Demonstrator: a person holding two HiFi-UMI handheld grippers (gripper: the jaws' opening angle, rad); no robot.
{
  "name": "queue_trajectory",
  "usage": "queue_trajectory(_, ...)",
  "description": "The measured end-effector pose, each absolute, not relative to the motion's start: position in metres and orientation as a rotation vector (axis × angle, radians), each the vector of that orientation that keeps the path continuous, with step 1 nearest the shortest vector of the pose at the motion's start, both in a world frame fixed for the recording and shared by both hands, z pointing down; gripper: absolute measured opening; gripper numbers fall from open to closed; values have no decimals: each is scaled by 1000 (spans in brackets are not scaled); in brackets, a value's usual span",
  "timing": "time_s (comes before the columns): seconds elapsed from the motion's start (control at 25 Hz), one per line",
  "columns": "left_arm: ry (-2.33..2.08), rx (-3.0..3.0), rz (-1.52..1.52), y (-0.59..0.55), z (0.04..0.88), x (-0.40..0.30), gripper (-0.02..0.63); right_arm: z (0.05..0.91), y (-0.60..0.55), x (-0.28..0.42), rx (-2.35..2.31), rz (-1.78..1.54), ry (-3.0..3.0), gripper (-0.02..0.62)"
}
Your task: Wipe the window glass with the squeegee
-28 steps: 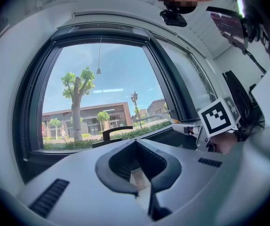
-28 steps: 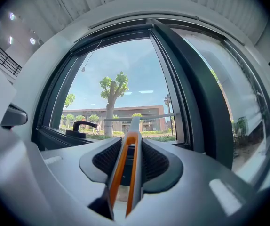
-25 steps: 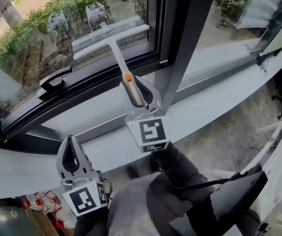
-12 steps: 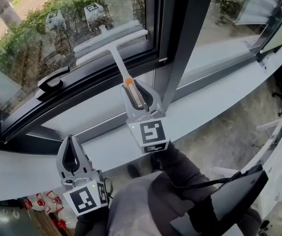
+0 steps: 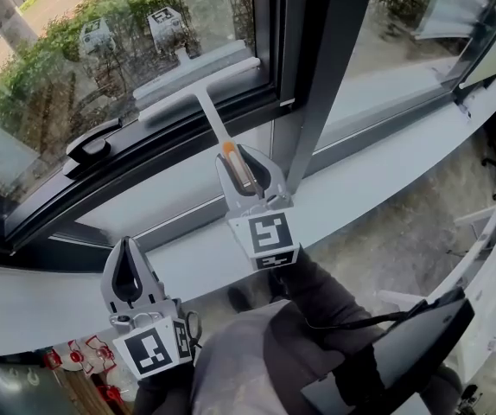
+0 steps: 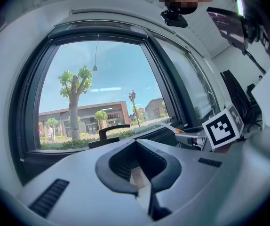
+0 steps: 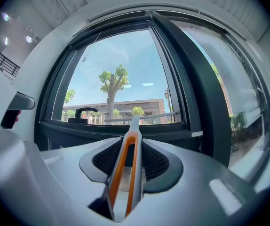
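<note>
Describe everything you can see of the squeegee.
The squeegee is T-shaped and looks like pale grey plastic, with an orange insert along the grip end. Its long straight blade bar lies across the bottom of the left window glass, just above the dark lower frame, and seems pressed to the pane. The thin handle slants back and down into the right tool, whose jaws are shut on it.

Person is wearing a grey top point(image 5: 246, 366) and dark sleeves point(image 5: 317, 296). Pale grey left gripper point(image 5: 128, 245) and right gripper point(image 5: 242, 156) are each carrying 1 black-and-white marker cube point(image 5: 271, 237).
</note>
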State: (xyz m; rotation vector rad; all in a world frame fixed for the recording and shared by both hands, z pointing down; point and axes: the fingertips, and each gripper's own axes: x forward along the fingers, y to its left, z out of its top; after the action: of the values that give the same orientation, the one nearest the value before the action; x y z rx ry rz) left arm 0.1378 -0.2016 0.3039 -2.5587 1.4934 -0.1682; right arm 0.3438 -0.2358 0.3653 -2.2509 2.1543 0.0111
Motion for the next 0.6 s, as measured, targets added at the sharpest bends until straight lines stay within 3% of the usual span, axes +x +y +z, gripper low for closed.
queue_trajectory(0.6,1516,-2525,-198,-191,303,147,0,382,-230,346,-2185,-65,2179,132)
